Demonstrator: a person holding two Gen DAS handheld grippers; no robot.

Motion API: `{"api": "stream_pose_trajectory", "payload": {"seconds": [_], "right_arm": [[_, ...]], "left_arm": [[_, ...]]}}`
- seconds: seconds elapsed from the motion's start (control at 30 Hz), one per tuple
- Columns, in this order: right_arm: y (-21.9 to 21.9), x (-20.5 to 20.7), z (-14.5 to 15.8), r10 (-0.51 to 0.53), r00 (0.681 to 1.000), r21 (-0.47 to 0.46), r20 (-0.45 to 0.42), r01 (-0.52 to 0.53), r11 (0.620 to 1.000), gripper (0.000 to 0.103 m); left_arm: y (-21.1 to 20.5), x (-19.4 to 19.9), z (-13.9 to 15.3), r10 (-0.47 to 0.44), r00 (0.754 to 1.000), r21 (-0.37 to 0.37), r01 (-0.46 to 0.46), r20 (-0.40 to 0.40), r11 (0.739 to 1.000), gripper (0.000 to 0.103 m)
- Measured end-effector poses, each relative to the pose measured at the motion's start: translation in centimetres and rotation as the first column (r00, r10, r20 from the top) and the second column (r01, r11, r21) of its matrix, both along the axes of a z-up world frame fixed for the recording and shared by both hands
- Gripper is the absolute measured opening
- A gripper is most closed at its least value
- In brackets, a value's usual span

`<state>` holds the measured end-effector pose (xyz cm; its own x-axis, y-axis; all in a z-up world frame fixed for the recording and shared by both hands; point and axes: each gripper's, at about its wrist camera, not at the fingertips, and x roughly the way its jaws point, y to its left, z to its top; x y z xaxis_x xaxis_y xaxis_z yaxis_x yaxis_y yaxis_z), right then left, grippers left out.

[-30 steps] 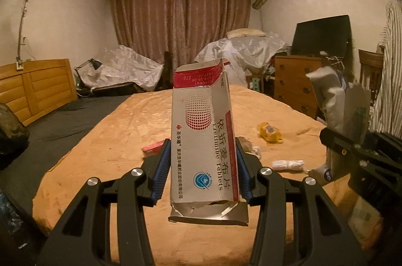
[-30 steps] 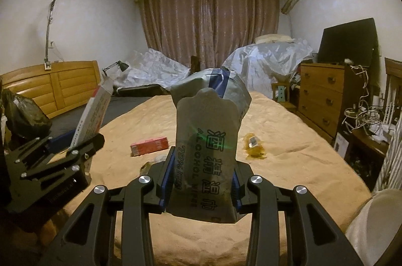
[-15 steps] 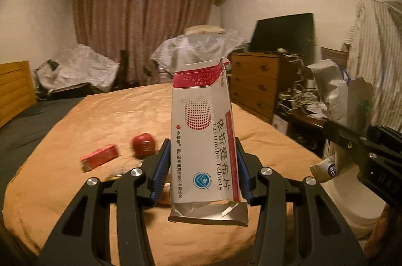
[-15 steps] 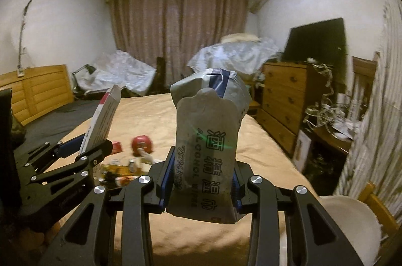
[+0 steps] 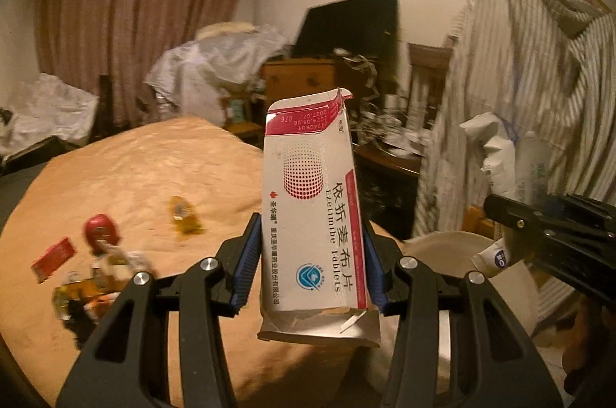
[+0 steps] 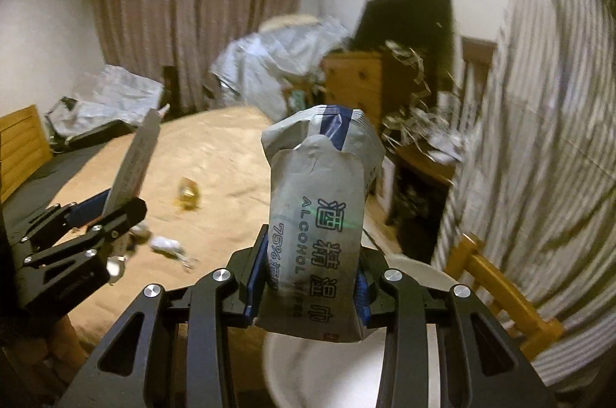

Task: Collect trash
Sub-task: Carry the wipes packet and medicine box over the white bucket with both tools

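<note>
Cardboard first: one torn white-and-red tablet box (image 5: 313,211) stands upright, pinched by the left gripper (image 5: 312,254) above the orange bedspread (image 5: 134,169). Rightward, one crumpled grey alcohol-wipes pack (image 6: 321,215) sits clamped in the right gripper (image 6: 308,277), over a white bin (image 6: 431,271).

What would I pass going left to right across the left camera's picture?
Red packet → red ball → yellow wrapper → tablet box in the left fingers → wipes pack in the other gripper.
</note>
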<state>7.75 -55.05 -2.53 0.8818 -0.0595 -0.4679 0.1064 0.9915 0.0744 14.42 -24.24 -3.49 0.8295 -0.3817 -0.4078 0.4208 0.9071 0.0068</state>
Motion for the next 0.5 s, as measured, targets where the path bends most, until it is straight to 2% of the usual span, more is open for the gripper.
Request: {"api": "stream_pose_trajectory", "payload": {"seconds": [0.23,0.4,0.5], "right_arm": [[-6.8,1.3,-2.7,-0.037,0.988,0.053,-0.153,0.045,0.998,0.038],[-11.0,3.2,-5.2,-0.04,0.963,0.096,-0.267,0.068,0.993,0.038],[-11.6,3.5,-6.9,-0.036,0.948,0.127,-0.317,0.08,0.989,0.038]], "left_arm": [[-5.4,0.3,-1.9,-0.123,0.987,0.018,0.125,-0.102,0.992,0.046],[-8.6,1.0,-4.1,-0.185,0.96,0.037,0.197,-0.211,0.98,0.046],[-10.0,1.7,-5.4,-0.204,0.943,0.053,0.226,-0.264,0.973,0.046]]}}
